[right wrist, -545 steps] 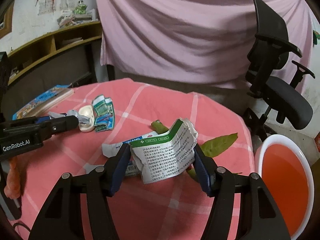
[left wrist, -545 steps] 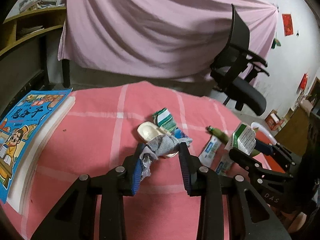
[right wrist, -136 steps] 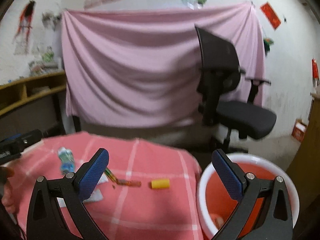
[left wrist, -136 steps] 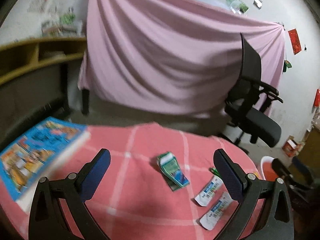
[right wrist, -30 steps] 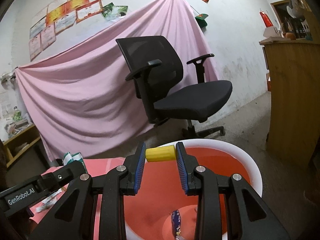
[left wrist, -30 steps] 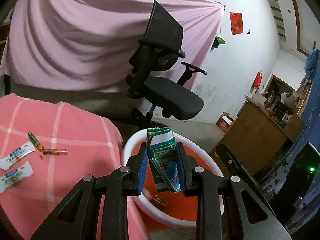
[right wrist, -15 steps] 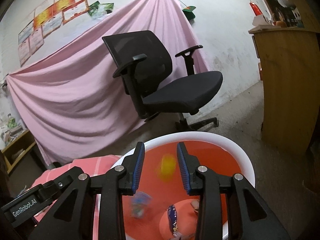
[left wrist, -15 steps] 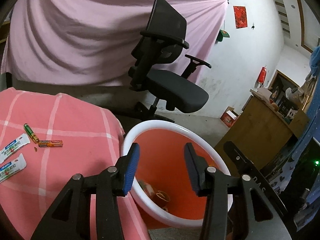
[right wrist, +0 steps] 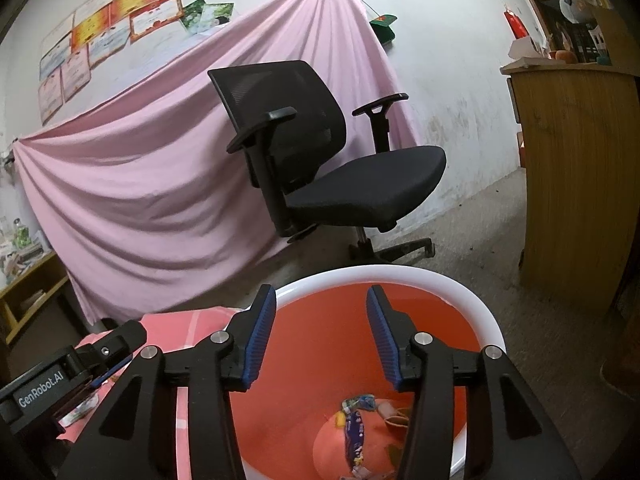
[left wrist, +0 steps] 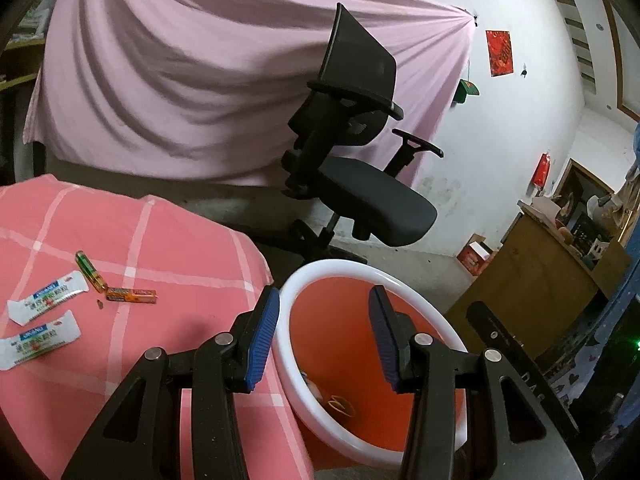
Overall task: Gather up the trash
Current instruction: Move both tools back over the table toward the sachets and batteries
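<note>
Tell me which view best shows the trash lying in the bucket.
The right wrist view: it looks down into the bucket, so the wrappers on the bottom show clearly. The left wrist view sees the bucket from the side; its near wall hides most of the bottom, leaving only a scrap.

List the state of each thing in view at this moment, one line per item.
left gripper: over the bucket, fingers apart, nothing between them
right gripper: over the bucket, jaws opening, nothing between them
bucket: upright beside the table, trash lying at its bottom
white sachets: two, lying flat on the tablecloth
green tube: lying on the tablecloth
orange wrapper: lying on the tablecloth beside the green tube
office chair: upright, unoccupied
</note>
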Available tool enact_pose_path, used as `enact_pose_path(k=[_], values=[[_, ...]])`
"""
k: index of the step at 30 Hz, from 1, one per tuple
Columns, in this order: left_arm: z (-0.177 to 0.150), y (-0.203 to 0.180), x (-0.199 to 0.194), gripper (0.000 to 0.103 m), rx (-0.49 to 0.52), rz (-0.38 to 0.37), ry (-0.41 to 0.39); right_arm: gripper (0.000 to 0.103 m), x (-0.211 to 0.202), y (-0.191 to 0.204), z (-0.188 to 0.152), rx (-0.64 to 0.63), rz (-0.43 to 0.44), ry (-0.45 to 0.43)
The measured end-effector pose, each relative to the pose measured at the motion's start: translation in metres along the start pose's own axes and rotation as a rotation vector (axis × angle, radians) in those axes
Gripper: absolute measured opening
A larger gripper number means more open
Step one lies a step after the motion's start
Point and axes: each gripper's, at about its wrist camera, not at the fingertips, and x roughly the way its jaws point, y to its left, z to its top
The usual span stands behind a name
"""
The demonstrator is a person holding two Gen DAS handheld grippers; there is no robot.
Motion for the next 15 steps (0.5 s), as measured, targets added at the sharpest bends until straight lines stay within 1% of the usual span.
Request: enact_pose_path(k=[4, 6, 11, 13, 14, 15], values=[[0.003, 0.001, -0.013, 0.041, 0.024, 0.028, -0.032, 0.047, -0.009, 0.009, 0.005, -0.016, 0.009, -0.037], [0.004, 0.003, -0.024, 0.049, 0.046, 0.054, -0.057, 0.051, -0.012, 0.012, 0.007, -0.019, 0.018, -0.052], [0.011, 0.018, -0.052, 0.049, 0.085, 0.115, -0.116, 0.052, -0.019, 0.033, 0.012, -0.042, 0.055, -0.080], [0.016, 0.029, -0.065, 0.055, 0.082, 0.141, -0.145, 0.062, -0.022, 0.043, 0.013, -0.051, 0.069, -0.096], [0.018, 0.034, -0.071, 0.063, 0.078, 0.152, -0.160, 0.077, -0.025, 0.048, 0.013, -0.049, 0.076, -0.110], [0.020, 0.042, -0.079, 0.071, 0.068, 0.164, -0.185, 0.087, -0.027, 0.052, 0.013, -0.045, 0.085, -0.126]])
